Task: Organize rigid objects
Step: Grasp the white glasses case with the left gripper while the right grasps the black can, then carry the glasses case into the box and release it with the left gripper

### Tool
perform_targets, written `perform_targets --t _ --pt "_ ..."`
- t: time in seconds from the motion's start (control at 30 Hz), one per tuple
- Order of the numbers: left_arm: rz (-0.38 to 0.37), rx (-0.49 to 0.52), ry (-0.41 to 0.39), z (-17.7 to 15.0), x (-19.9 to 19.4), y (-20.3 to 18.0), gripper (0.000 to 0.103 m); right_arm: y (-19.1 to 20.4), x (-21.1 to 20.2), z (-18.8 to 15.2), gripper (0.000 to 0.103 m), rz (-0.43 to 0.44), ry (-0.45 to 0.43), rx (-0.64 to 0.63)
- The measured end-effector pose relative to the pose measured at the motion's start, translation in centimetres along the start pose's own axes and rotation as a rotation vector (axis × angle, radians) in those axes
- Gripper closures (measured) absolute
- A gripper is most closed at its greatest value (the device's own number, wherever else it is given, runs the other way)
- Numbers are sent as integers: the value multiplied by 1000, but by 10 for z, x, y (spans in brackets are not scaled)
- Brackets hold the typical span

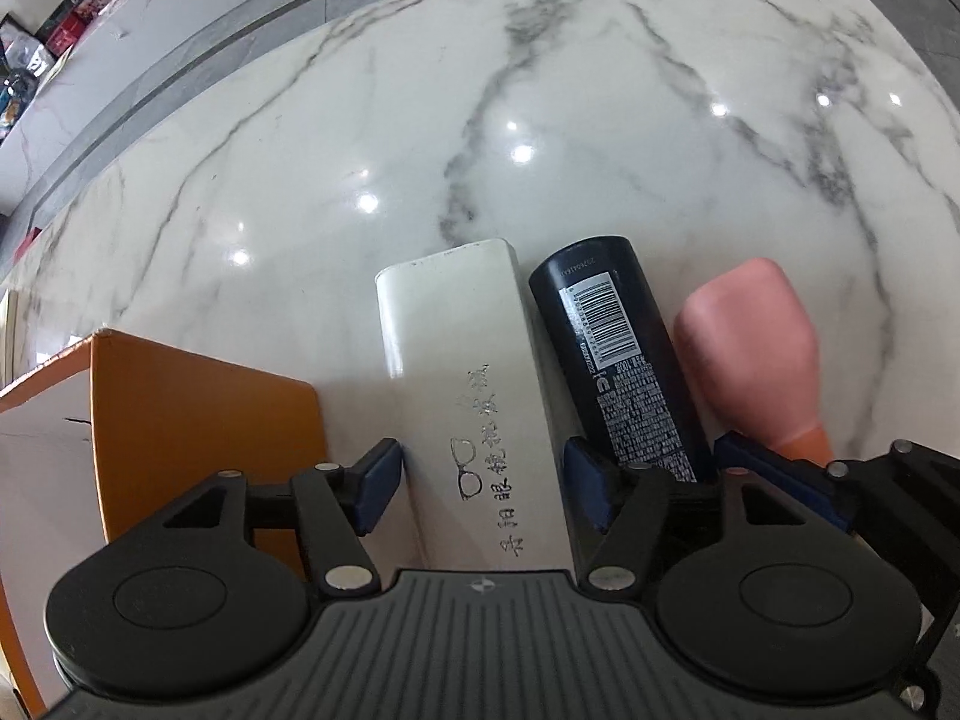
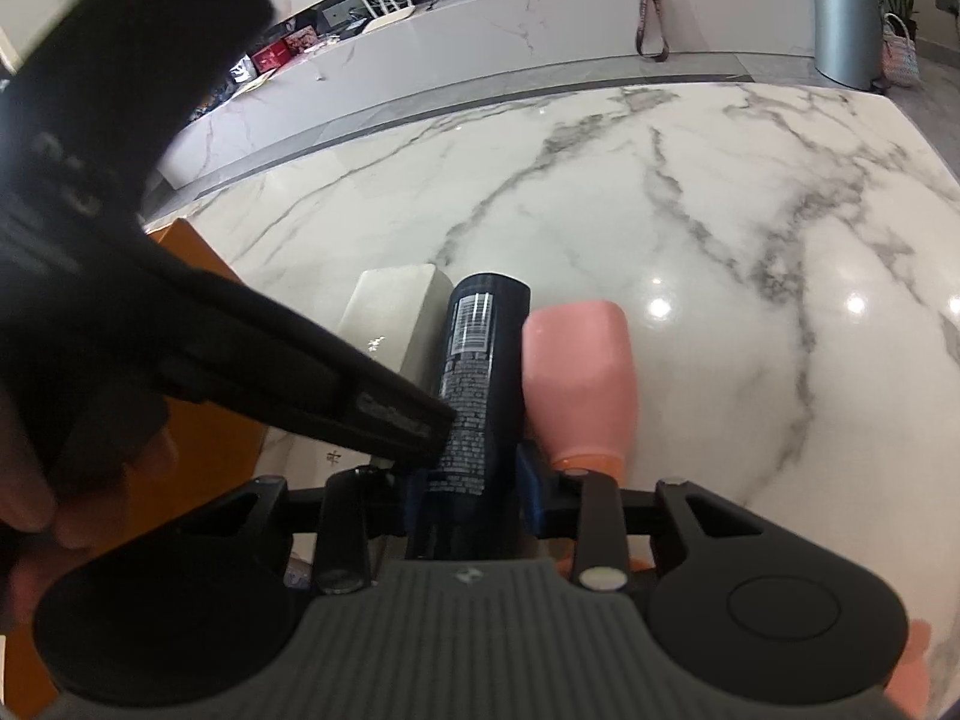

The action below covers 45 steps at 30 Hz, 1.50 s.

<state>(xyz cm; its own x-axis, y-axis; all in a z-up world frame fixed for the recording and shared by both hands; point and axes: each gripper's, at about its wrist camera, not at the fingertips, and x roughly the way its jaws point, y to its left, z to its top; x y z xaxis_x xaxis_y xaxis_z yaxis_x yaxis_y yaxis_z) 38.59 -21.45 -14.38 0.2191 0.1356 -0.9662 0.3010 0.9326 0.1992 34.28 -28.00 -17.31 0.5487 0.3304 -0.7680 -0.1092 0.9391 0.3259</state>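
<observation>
A white glasses case (image 1: 468, 378) with printed characters, a dark bottle (image 1: 624, 360) with a barcode and a pink bottle (image 1: 756, 354) lie side by side on the marble table (image 1: 540, 120). My left gripper (image 1: 483, 492) has its blue pads on either side of the white case, touching it. My right gripper (image 2: 474, 492) is shut on the dark bottle (image 2: 474, 372), with the white case (image 2: 390, 312) to its left and the pink bottle (image 2: 576, 372) to its right. The left gripper's body hides part of the case in the right wrist view.
An orange cardboard box (image 1: 198, 420) stands at the left of the white case and also shows in the right wrist view (image 2: 198, 450). A long white counter (image 2: 540, 18) with clutter and a grey bin (image 2: 849, 18) lie beyond the table's far edge.
</observation>
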Motion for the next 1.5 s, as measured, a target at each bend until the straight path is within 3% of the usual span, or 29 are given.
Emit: perform_targets --t 0.13,0.23,0.33,0.4,0.47,0.7,0.93,1.0,1.07,1.27,1.5 --pt "-8 -32 1 0 3 6 30 -3 4 0 63 9 -14 1" --pt "-62 -104 8 -1 10 17 26 -5 9 -1 59 16 -11 12" --pt "-84 -124 9 1 10 21 34 0 12 -3 46 6 -23 -36" --pt "-97 -124 9 1 9 21 34 4 16 -4 49 0 -14 -63" --pt "-118 -142 8 1 7 24 34 4 16 -4 59 -6 -15 -75" --pt "-170 -130 -71 -7 -24 23 35 -6 9 -6 60 -1 30 -42" --pt "-148 -87 -113 -19 -54 30 35 -2 16 1 52 4 -15 -50" --pt "-153 -82 -123 -21 -61 34 35 -1 20 2 52 3 -15 -52" --pt "-161 -86 -134 -23 -68 37 35 2 22 2 61 -20 -27 -73" --pt "-198 -112 -168 -32 -89 49 35 6 17 -1 62 -53 -36 -78" --pt "-264 -121 -234 -65 -135 83 35 27 -28 -1 64 -57 -136 -52"
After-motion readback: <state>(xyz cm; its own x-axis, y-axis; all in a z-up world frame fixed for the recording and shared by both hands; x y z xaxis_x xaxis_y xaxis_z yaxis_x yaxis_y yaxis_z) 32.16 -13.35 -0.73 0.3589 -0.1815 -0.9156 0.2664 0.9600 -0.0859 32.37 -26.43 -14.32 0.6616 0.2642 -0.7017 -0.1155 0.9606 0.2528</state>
